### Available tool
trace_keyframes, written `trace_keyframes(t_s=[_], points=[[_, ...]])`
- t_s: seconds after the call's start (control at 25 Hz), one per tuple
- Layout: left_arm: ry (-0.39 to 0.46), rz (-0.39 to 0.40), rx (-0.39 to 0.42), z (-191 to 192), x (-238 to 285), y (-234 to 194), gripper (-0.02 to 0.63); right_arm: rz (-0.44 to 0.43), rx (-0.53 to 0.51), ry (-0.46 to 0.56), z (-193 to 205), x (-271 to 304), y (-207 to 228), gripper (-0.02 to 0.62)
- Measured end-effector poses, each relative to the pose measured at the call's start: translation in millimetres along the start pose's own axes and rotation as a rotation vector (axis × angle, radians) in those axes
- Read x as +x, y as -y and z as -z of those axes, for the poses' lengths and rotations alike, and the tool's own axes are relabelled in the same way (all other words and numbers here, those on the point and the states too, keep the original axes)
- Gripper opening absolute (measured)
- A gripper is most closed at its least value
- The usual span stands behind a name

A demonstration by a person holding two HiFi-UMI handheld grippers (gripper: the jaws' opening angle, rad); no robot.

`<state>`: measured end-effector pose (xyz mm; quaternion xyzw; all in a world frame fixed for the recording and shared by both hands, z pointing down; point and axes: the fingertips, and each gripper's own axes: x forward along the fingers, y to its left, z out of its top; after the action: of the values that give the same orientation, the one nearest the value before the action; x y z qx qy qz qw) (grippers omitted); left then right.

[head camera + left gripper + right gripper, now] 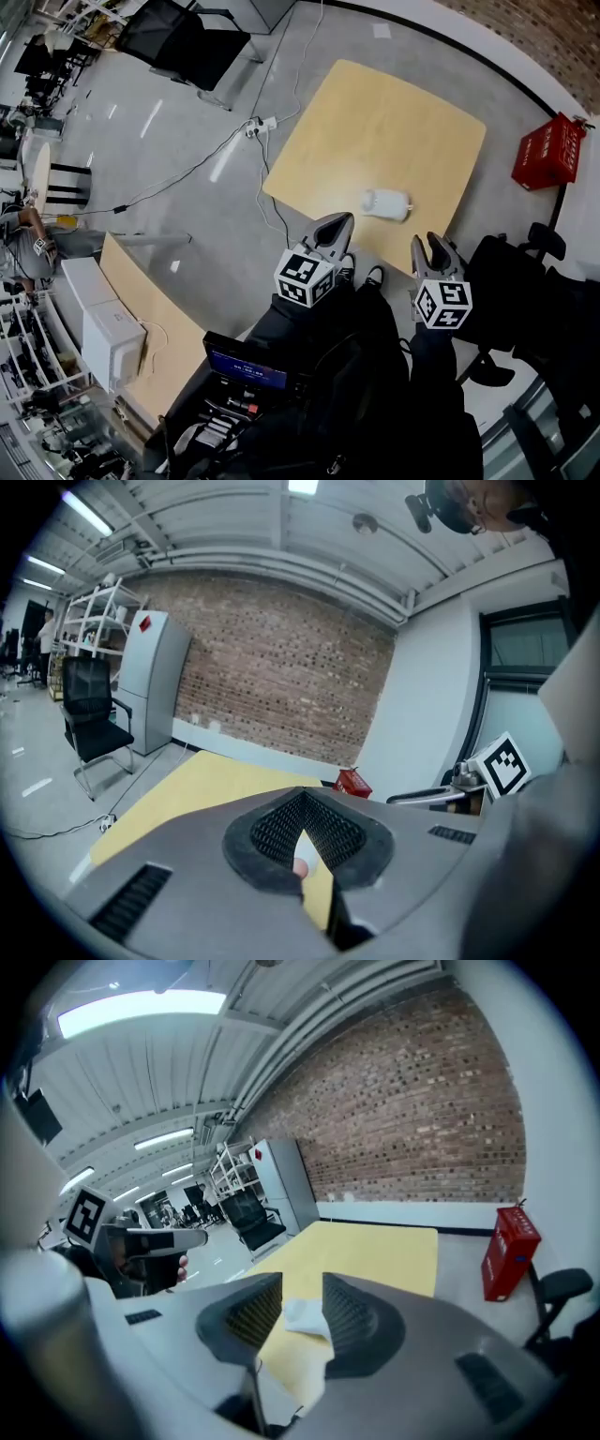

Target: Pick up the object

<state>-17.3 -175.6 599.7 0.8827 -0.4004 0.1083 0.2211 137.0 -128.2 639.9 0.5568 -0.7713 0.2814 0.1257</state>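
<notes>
Head view: small white rounded object (385, 202) lying on pale yellow wooden surface (375, 112), toward near right edge, well apart from both tools. Left tool (337, 223) pressed together at tips, empty. Right tool (434, 246) partly spread, empty; right gripper view lines object up in the gap, far off. Likely trouble: spread too narrow, so a pad strikes the object and shoves it instead of straddling. Rounded shape may roll. Tools side by side; could knock together.

White object (385, 202) on yellow table (375, 122) (near edge)
</notes>
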Motion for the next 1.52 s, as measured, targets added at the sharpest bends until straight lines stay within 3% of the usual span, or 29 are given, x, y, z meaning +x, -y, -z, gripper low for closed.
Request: trace_keyframes(t_s=[0.2, 0.56, 0.76, 0.96, 1.52], points=[[-0.072, 0.005, -0.011, 32, 17, -12, -0.002, 0.032, 0.066, -0.095, 33, 32, 15, 0.138], [-0.182, -0.018, -0.068, 81, 30, -33, -0.002, 0.075, 0.244, -0.174, 65, 80, 45, 0.181], [-0.201, -0.034, -0.089, 92, 27, -43, -0.002, 0.112, 0.367, -0.209, 78, 111, 63, 0.206], [-0.218, -0.052, -0.106, 106, 27, -51, -0.002, 0.113, 0.467, -0.253, 96, 143, 82, 0.27], [-0.229, -0.115, -0.138, 110, 12, -80, -0.002, 0.111, 0.562, -0.355, 126, 183, 81, 0.275]])
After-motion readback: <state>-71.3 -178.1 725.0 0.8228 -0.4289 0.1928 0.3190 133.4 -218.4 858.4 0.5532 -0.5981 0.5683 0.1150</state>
